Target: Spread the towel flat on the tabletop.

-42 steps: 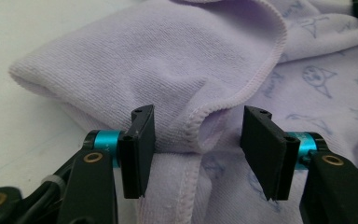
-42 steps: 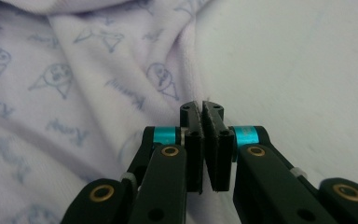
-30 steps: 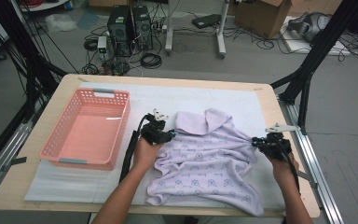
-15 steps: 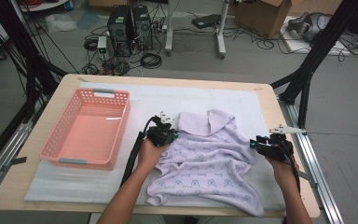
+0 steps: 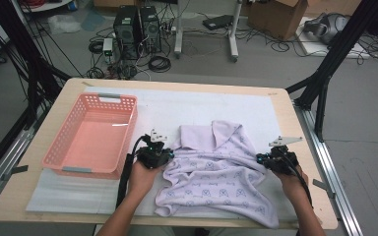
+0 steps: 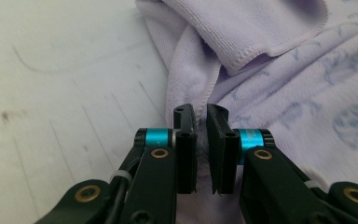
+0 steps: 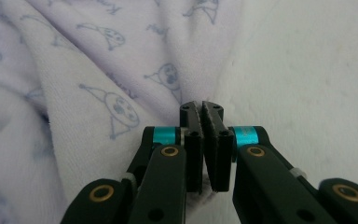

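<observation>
High view: lilac towel [image 5: 221, 179] is lying rumpled on the white mat [image 5: 187, 105] beside the pink basket [image 5: 91, 137] — left gripper [image 5: 163, 156] and right gripper [image 5: 262, 159] are each pinching an edge.

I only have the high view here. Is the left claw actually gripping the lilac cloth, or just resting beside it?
Observer: Gripping. In the left gripper view, the left claw has just been closing and now pinches a fold of the cloth between its jaws.
Operator: And the right one?
Observer: The right claw is shut on the cloth's edge, right where it meets the white mat.
Operator: Anything about the print?
Observer: Up close it is small, faint blue cartoon figures with pointed hats.
</observation>
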The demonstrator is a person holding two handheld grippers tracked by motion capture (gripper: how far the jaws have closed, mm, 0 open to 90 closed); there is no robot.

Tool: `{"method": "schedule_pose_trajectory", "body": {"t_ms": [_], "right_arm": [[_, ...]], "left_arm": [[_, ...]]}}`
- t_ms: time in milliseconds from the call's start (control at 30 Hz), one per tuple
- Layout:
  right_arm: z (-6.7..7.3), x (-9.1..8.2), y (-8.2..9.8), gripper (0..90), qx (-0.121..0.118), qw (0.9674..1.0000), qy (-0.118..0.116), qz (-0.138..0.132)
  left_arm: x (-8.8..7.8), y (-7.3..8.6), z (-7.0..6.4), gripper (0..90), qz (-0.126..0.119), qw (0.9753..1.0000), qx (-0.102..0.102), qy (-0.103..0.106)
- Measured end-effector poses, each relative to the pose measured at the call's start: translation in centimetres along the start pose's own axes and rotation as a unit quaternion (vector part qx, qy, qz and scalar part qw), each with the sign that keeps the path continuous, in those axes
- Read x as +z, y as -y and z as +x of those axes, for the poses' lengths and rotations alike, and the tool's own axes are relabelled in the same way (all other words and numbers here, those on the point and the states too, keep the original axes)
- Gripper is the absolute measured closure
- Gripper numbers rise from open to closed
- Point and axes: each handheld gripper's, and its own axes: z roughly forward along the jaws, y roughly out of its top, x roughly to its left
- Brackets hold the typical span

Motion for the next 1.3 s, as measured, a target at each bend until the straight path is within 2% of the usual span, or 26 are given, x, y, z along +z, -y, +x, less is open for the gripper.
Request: {"method": "schedule_pose_trajectory", "body": {"t_ms": [67,100,133,167,233,300,367,433,533,567,600,633,667,700,800,933,1033,1067,1100,1133,1167,1233,1300], "right_arm": [[0.1,-0.5,0.4,86.2,0.002,0.9995,-0.026,0.018],[0.1,-0.7,0.5,84.3,-0.005,0.9992,-0.033,0.021],[0.1,-0.9,0.5,77.3,-0.01,0.9992,-0.034,0.018],[0.1,-1.2,0.3,67.7,-0.013,0.9996,-0.025,0.005],[-0.2,-1.4,0.0,59.8,-0.006,0.9997,-0.011,-0.023],[-0.4,-1.6,-0.3,58.0,-0.008,0.9988,-0.001,-0.047],[-0.5,-1.6,-0.6,57.1,-0.009,0.998,0.005,-0.063],[-0.4,-1.4,-0.9,56.8,-0.004,0.9975,0.008,-0.07],[-0.2,-1.1,-1.2,56.2,-0.006,0.9973,0.008,-0.073],[-0.1,-1.0,-1.3,56.1,-0.006,0.9975,0.006,-0.07],[0.0,-0.9,-1.4,56.0,-0.008,0.9976,0.005,-0.069],[0.0,-0.7,-1.4,55.8,-0.008,0.9976,0.003,-0.069],[0.0,-0.6,-1.5,55.5,-0.007,0.9976,0.002,-0.069],[-0.1,-0.5,-1.5,55.1,-0.006,0.9976,0.001,-0.069],[-0.3,0.1,-1.7,55.0,0.0,0.9975,-0.003,-0.07],[-0.6,0.8,-2.5,55.1,0.002,0.9967,-0.007,-0.081],[-0.9,1.5,-3.8,55.0,-0.002,0.9956,-0.013,-0.093],[-1.0,1.8,-4.3,54.7,-0.004,0.9951,-0.015,-0.098],[-1.1,2.0,-4.9,54.1,-0.008,0.9948,-0.016,-0.1],[-1.3,2.2,-5.5,54.2,-0.011,0.9944,-0.017,-0.104],[-1.5,2.4,-6.2,54.2,-0.014,0.994,-0.018,-0.107],[-2.0,3.1,-7.6,54.6,-0.017,0.9942,-0.015,-0.105],[-2.6,4.1,-9.0,54.6,-0.024,0.9946,-0.012,-0.1]], "left_arm": [[-0.4,0.3,0.0,79.3,-0.004,0.9999,-0.003,0.014],[-0.4,0.2,0.0,75.6,-0.009,0.9998,0.0,0.016],[-0.3,0.0,0.1,69.2,-0.02,0.9996,0.004,0.022],[-0.2,-0.3,0.2,61.9,-0.027,0.9994,0.005,0.023],[0.2,-1.1,0.2,51.3,-0.041,0.9988,0.019,0.018],[0.5,-2.2,0.0,50.7,-0.049,0.9978,0.037,0.023],[1.3,-3.4,-0.1,50.4,-0.053,0.997,0.044,0.036],[2.5,-4.4,-0.3,50.3,-0.032,0.9975,0.048,0.042],[4.3,-5.2,-0.7,51.9,0.003,0.9971,0.068,0.034],[4.7,-5.5,-0.9,58.2,0.006,0.9962,0.083,0.023],[4.9,-5.7,-1.1,75.0,0.004,0.9949,0.101,0.004],[5.1,-6.1,-1.0,83.4,-0.004,0.9952,0.097,-0.014],[5.2,-6.4,-0.7,85.2,-0.018,0.9962,0.084,-0.018],[5.3,-6.8,-0.2,85.7,-0.022,0.9972,0.066,-0.025],[6.0,-7.9,1.2,86.1,-0.033,0.9979,0.035,-0.044],[6.4,-10.3,3.0,86.1,-0.069,0.9953,-0.018,-0.066],[7.2,-11.6,3.6,84.9,-0.077,0.9938,-0.035,-0.072],[7.4,-11.8,3.6,81.4,-0.082,0.9932,-0.046,-0.069],[7.6,-11.8,3.6,71.5,-0.091,0.9924,-0.056,-0.061],[7.7,-11.7,3.6,60.4,-0.091,0.9928,-0.061,-0.049],[7.8,-11.6,3.5,55.2,-0.085,0.9938,-0.056,-0.043],[7.7,-11.4,3.1,48.9,-0.074,0.996,-0.033,-0.039],[7.3,-10.9,2.7,48.4,-0.079,0.9961,-0.028,-0.028]]}}
